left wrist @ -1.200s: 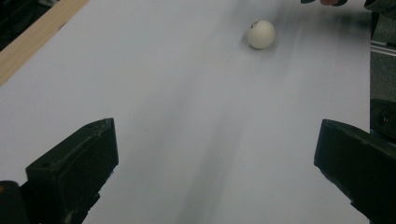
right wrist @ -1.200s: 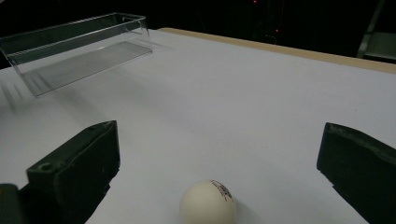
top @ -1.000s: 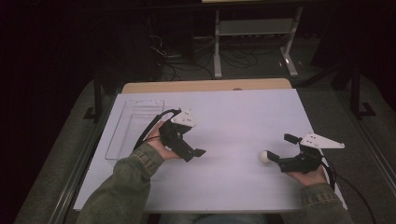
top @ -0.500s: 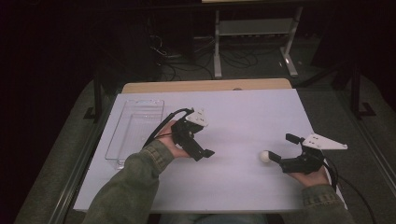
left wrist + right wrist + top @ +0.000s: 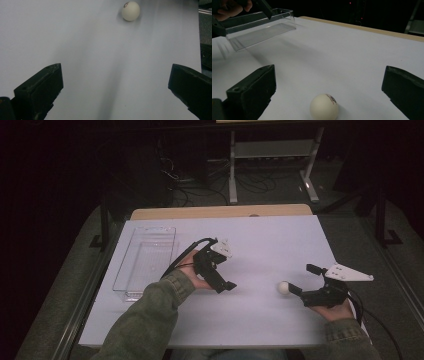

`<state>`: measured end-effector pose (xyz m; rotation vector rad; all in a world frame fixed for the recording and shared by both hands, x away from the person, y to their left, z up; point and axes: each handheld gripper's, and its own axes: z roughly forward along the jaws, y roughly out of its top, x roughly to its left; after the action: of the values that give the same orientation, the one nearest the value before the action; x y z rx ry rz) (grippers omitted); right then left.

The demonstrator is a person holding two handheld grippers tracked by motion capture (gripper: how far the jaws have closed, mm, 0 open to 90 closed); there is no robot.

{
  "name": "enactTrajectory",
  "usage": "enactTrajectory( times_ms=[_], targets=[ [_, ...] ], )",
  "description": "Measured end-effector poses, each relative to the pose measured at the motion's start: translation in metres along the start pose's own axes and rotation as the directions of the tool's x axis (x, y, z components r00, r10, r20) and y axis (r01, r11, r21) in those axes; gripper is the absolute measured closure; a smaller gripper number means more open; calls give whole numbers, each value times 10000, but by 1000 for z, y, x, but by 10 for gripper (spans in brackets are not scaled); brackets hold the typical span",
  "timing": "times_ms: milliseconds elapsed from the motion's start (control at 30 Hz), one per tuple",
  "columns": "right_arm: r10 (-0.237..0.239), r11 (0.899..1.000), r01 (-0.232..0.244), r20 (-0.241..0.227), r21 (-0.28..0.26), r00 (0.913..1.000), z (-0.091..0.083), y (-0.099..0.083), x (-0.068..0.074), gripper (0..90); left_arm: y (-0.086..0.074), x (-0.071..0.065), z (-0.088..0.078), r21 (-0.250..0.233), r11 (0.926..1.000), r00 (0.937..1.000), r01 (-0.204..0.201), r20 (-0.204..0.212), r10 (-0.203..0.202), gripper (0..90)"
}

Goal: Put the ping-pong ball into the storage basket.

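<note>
Right gripper view is looking low across the white table cover (image 5: 352, 50), and nearest to it a white ping-pong ball (image 5: 324, 107) is sitting on the sheet between the two black jaws, closer to the left one and just ahead of their tips. Those jaws are standing wide apart, gripping nothing. Farther off, at the upper left of the same view, a clear plastic tray (image 5: 262, 27) is lying empty on the cover, with the other hand showing in front of it.

Seen from the high view, the right gripper (image 5: 299, 279) is pointing left along the table's near half, and the ball (image 5: 283, 287) is resting just off its near jaw tip, touching or almost touching it; I cannot tell which. The left gripper (image 5: 226, 279) is hovering near the table's middle, aimed toward the ball but well apart from it, with the tray (image 5: 146, 262) lying beyond its wrist on the left, long axis running away from the person.

Left gripper view is showing its own jaws spread wide over bare cover, the ball (image 5: 130, 11) lying far ahead and slightly right of centre.

Being round, the ball has no long axis to line up with. The right hand is clearly the nearer; a short push forward should bring the ball fully between its jaws.
</note>
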<state>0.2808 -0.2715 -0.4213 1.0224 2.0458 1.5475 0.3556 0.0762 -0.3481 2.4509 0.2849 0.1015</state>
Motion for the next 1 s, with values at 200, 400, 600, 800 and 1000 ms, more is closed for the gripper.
enactTrajectory(
  times_ms=[200, 400, 600, 800, 1000],
  targets=[
    [-6, 10000, 6, 10, -36, 10000, -3, 0, 0, 0, 5, -1, 12, 99, 9999, 9998, -130, 131, 129, 0],
    [-38, 9999, 39, 57, -145, 10000, -6, 1, 0, 0, 9, -1, 24, 190, 9996, 9996, -185, 202, 181, 0],
    [-7, 9998, 8, 37, -207, 10000, -7, 1, -1, 0, 13, -1, 34, 150, 9996, 9992, -247, 323, 242, 0],
    [39, 9997, -38, 26, -232, 10000, -8, 1, -1, 0, 16, 0, 44, 126, 9996, 9989, -256, 389, 251, 0],
    [8, 9996, -7, 42, -283, 10000, -9, 1, -2, 0, 20, 0, 54, 202, 9992, 9983, -331, 484, 321, 0]
  ],
)
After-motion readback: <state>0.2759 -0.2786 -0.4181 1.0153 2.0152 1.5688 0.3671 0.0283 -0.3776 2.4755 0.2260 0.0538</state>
